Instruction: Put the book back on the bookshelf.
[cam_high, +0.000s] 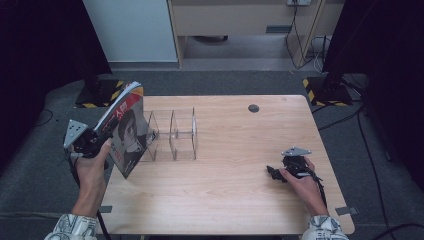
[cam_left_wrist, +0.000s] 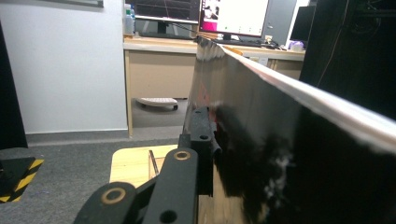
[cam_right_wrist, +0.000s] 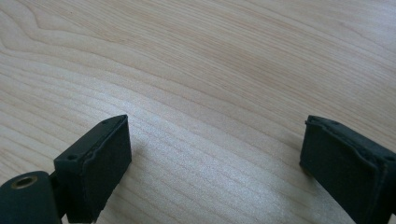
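A magazine with a red and black cover showing a face stands tilted at the table's left edge, beside the left end of a clear acrylic rack. My left gripper is shut on its near edge. In the left gripper view, one black jaw presses against the glossy cover while the other is hidden behind it. My right gripper rests low at the right of the wooden table. Its pads stand wide apart with nothing but bare wood between them.
A small dark grommet sits in the tabletop at the back right. Stand bases with yellow and black stripes rest on the floor behind the table's two far corners. A desk with monitors lies beyond.
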